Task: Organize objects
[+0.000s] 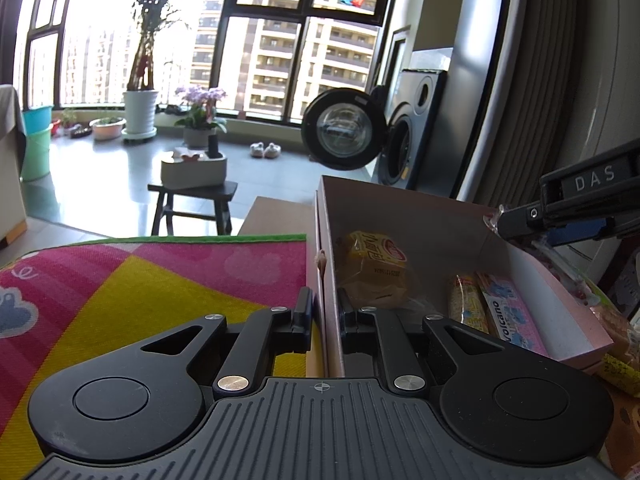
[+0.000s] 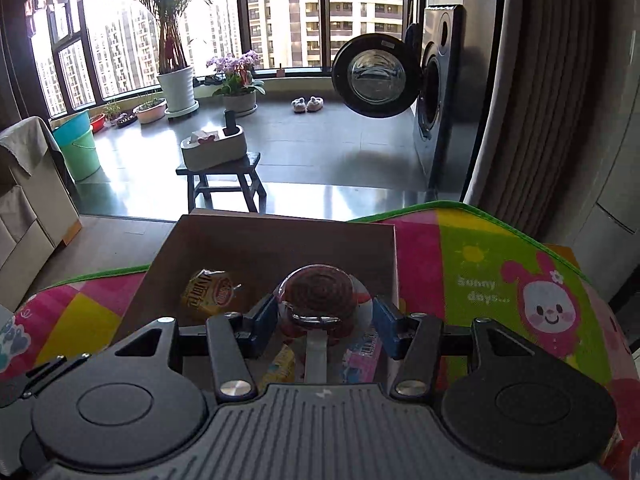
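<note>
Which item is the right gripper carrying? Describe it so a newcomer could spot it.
Find the open pink cardboard box on the colourful play mat. Above its interior, the right gripper straddles a wrapped lollipop on a white stick. Its round dark-red spiral disc sets it apart from the yellow snack bag lying inside.

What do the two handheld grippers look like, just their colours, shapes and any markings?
Both grippers are black, with a ribbed dark grey top plate, two round housings, angled link arms and silver pivot screws. The left gripper has black jaws and a small crosshair mark on its plate. The right gripper has blue jaws, a pale mark on its plate, and white letters "DAS" on its side. No cables or sleeves show.
</note>
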The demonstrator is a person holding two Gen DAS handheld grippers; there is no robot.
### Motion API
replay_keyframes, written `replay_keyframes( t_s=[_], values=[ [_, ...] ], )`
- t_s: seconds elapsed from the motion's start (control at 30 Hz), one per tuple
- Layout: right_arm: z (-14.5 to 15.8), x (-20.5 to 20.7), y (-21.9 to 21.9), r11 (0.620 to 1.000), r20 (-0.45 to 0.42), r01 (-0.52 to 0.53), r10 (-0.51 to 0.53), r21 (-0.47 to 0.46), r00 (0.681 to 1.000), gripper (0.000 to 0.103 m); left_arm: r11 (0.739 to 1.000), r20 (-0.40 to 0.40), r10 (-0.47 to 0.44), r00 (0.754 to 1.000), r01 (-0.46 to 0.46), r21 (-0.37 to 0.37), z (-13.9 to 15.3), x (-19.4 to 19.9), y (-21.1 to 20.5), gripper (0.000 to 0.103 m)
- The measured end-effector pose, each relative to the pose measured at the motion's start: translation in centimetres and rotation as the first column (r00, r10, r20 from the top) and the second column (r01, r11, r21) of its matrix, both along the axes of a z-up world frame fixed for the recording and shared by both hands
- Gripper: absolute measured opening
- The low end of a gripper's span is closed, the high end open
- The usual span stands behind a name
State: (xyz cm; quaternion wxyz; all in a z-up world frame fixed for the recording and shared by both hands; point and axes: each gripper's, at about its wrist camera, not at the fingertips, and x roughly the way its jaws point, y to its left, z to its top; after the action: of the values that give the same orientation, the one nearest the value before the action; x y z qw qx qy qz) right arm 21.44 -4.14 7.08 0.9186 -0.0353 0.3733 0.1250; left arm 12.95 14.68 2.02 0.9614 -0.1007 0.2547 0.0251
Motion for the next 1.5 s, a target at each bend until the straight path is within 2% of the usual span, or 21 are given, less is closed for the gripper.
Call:
replay_keyframes(
  t_s=[0.07,0.17,0.23,0.37,0.53,0.67,0.77,0.93,0.97,1.07,1.13,1.33,1.5],
  values=[
    [-0.5,-0.7,-0.7,1.000,-0.001,0.018,-0.018,-0.014,1.000,0.052,1.000,0.000,0.000,1.000,0.000,0.001,0.0,0.0,0.0,0.014],
    [0.4,-2.2,-2.3,0.999,0.049,0.014,-0.012,-0.036,0.999,0.054,1.000,0.001,0.000,1.000,0.000,0.005,0.0,0.0,-0.2,0.014],
    [1.5,-3.6,-3.4,0.999,0.079,0.005,-0.002,-0.041,0.997,0.059,1.000,0.001,0.001,1.000,-0.001,0.007,0.0,0.0,-0.3,0.014],
    [3.4,-6.2,-6.5,1.000,0.108,0.005,-0.003,-0.019,0.994,0.062,1.000,0.002,0.001,1.000,-0.001,0.007,-0.1,0.0,-0.3,0.014],
    [3.6,-10.3,-10.5,0.999,0.129,0.032,-0.027,-0.039,0.991,0.073,1.000,0.002,0.001,1.000,-0.001,0.008,-0.1,0.0,-0.3,0.014],
    [2.5,-13.4,-14.6,0.995,0.092,0.098,-0.097,-0.006,0.991,0.082,1.000,0.002,0.001,1.000,-0.001,0.009,-0.1,0.0,-0.3,0.013],
    [0.3,-15.8,-16.2,0.993,0.036,0.117,-0.117,0.013,0.992,0.088,1.000,0.003,0.002,1.000,-0.002,0.012,-0.1,-0.1,-0.2,0.013],
    [-4.3,-19.9,-15.3,0.995,-0.016,0.090,-0.090,-0.040,0.996,0.088,1.000,0.004,0.002,1.000,-0.002,0.018,-0.1,-0.2,0.0,0.013],
    [-4.8,-20.5,-15.1,0.996,-0.022,0.086,-0.087,-0.024,0.996,0.088,1.000,0.004,0.003,1.000,-0.003,0.018,0.0,-0.1,0.0,0.013],
    [-5.3,-21.7,-14.6,0.993,-0.058,0.062,-0.056,0.103,0.997,0.090,1.000,0.005,0.003,1.000,-0.003,0.021,0.0,-0.1,0.1,0.013],
    [-5.5,-22.2,-13.8,0.990,-0.057,0.028,-0.020,0.136,0.998,0.096,1.000,0.005,0.003,1.000,-0.003,0.023,0.0,-0.2,0.1,0.013],
    [-6.9,-22.4,-10.7,0.999,-0.037,-0.032,0.032,-0.006,0.999,0.097,1.000,0.005,0.003,1.000,-0.003,0.023,0.0,-0.1,0.1,0.013],
    [-7.6,-21.7,-11.7,0.998,-0.037,0.050,-0.051,-0.045,0.998,0.097,1.000,0.005,0.003,1.000,-0.003,0.023,0.0,-0.1,0.1,0.013]
  ],
)
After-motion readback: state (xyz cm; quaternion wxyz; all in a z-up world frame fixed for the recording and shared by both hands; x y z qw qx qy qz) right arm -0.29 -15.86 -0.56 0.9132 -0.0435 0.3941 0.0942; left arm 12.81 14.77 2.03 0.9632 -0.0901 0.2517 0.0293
